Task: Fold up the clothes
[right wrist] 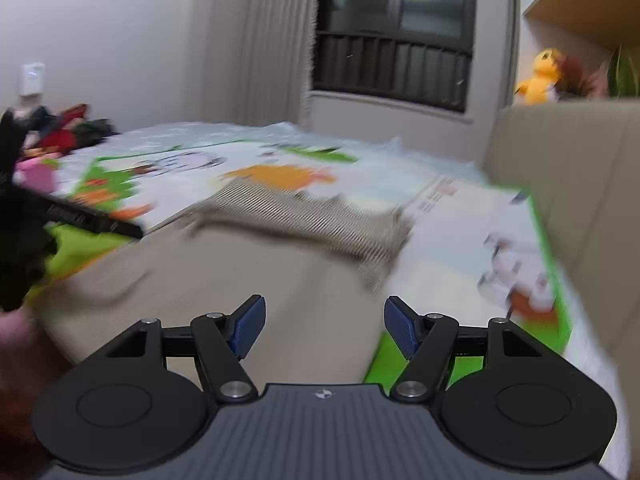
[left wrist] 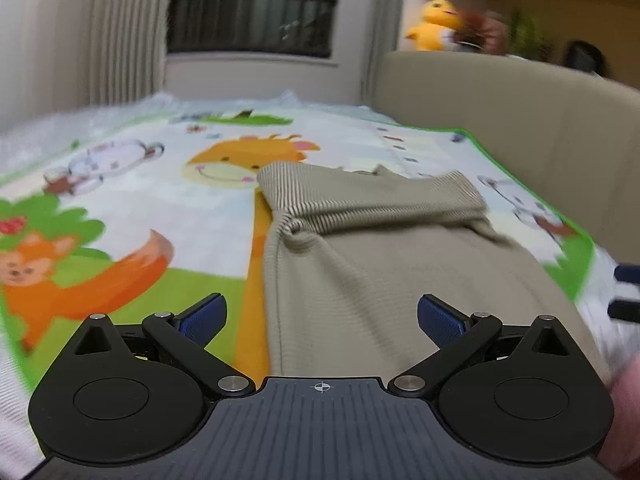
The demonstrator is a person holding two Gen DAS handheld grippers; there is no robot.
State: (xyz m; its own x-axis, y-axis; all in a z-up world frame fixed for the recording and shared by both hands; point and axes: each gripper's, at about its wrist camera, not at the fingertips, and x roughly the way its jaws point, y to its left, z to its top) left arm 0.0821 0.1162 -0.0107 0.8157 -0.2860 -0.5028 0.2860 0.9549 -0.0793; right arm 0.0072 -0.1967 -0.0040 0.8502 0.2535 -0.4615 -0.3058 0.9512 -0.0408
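A beige garment (left wrist: 380, 264) lies lengthwise on a cartoon animal mat (left wrist: 160, 184), its ribbed band (left wrist: 372, 196) folded over at the far end. My left gripper (left wrist: 322, 316) hovers open over the near part of the cloth, nothing between its blue pads (left wrist: 204, 318). In the right wrist view the same garment (right wrist: 208, 268) is blurred, with its ribbed band (right wrist: 316, 216) beyond. My right gripper (right wrist: 325, 326) stands open above the cloth's right edge, empty. The left gripper's black body (right wrist: 24, 236) shows at the left edge.
A beige padded headboard (left wrist: 520, 120) borders the mat on the right, with a yellow plush toy (left wrist: 434, 24) on top. A pile of colourful clothes (right wrist: 60, 136) sits far left. A dark window (right wrist: 396, 32) and curtains lie beyond.
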